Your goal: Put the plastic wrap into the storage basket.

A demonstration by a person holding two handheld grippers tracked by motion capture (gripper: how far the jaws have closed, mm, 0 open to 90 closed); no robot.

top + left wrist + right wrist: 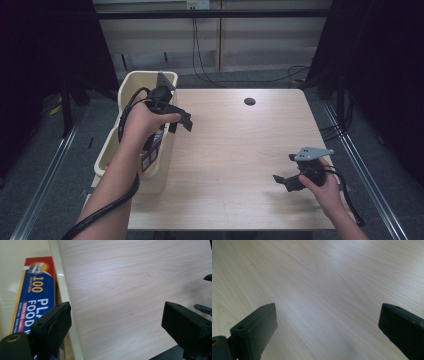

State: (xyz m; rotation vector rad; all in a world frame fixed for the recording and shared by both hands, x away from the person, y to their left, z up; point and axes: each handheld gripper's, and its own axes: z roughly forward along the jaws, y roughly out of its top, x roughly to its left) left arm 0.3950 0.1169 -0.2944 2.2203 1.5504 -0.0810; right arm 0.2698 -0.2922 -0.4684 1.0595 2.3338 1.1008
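My left gripper [180, 122] is held above the right rim of a cream plastic bin [131, 85] at the table's left edge. It is open, jaws wide apart with nothing between them [116, 325]. In the bin lies a blue, red and yellow box of plastic food wrap [35, 292], also seen under my forearm [151, 156]. My right gripper [285, 181] hovers low over the front right of the wooden table [235, 145]. It is open too, with bare wood between its jaws [327, 325].
A dark round cable hole [249, 101] sits near the table's far edge. Cables trail from both grippers and across the floor behind the table. Metal rails run along the floor on both sides.
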